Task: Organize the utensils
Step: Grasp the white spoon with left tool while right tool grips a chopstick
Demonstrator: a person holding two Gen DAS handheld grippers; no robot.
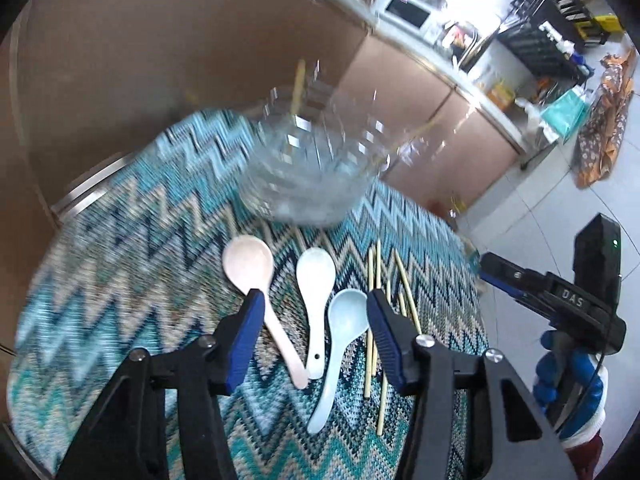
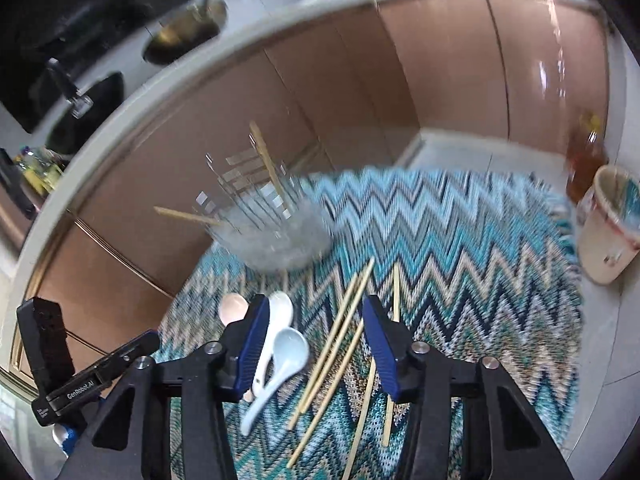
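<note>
Three spoons lie on the zigzag cloth: a pink spoon (image 1: 256, 280), a white spoon (image 1: 316, 292) and a light blue spoon (image 1: 340, 340). Several wooden chopsticks (image 1: 376, 320) lie to their right. A clear glass bowl (image 1: 312, 168) behind them holds two chopsticks. My left gripper (image 1: 316, 308) is open above the spoons. My right gripper (image 2: 312, 312) is open above the chopsticks (image 2: 340, 344), with the white spoon (image 2: 276, 320), the blue spoon (image 2: 280, 364), the pink spoon (image 2: 234, 306) and the glass bowl (image 2: 272, 224) also in its view.
The round table wears a teal zigzag cloth (image 1: 120, 280). A cream cup (image 2: 612, 224) and an amber bottle (image 2: 584, 160) stand at the table's right edge. Brown kitchen cabinets (image 2: 320, 100) run behind. The other gripper shows at the right (image 1: 560, 292) and at the left (image 2: 80, 376).
</note>
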